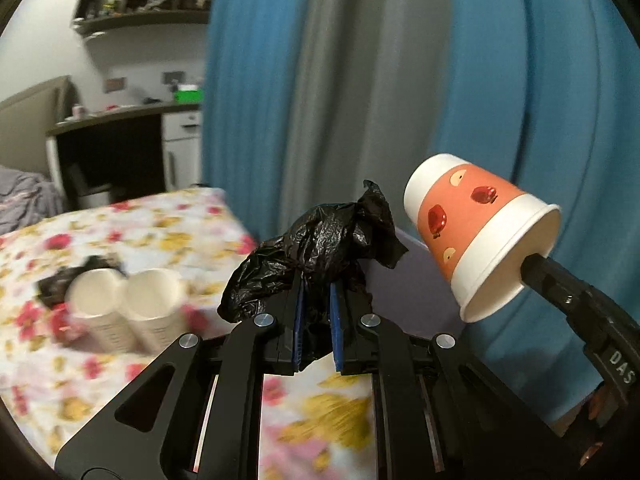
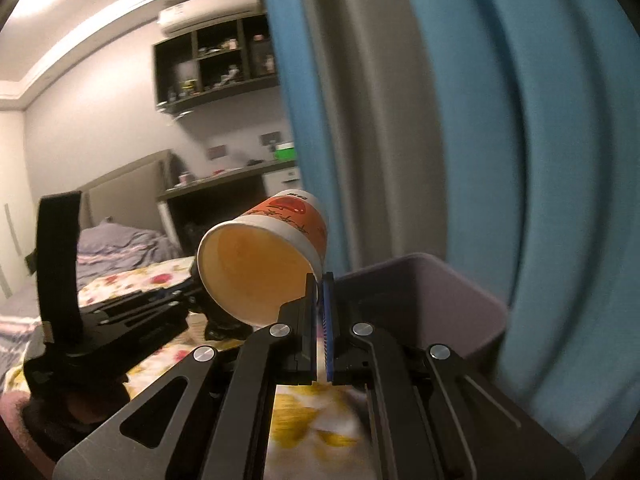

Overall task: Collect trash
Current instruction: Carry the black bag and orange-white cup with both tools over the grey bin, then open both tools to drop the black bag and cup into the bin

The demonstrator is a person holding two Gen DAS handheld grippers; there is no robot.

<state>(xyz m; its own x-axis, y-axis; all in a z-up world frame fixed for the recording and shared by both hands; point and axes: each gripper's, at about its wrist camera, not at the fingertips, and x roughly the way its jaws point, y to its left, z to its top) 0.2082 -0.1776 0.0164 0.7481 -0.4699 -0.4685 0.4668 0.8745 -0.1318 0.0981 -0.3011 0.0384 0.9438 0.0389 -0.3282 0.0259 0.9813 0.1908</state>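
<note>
My left gripper [image 1: 316, 296] is shut on a crumpled black plastic bag [image 1: 320, 240], held up above the flowered tabletop. My right gripper [image 2: 320, 284] is shut on the rim of an orange and white paper cup [image 2: 264, 256], tilted with its mouth towards the camera. The same cup [image 1: 476, 232] shows in the left wrist view, held by the right gripper's fingers [image 1: 536, 272] to the right of the bag. A grey bin [image 2: 420, 300] stands just beyond the right gripper; its rim [image 1: 404, 248] shows behind the bag.
Two white paper cups [image 1: 124, 312] stand on the flowered cloth [image 1: 160, 232] at the left, with a dark wrapper [image 1: 56, 284] beside them. Blue and grey curtains [image 1: 400, 80] hang close behind. A bed [image 2: 120, 248], desk and shelves lie beyond.
</note>
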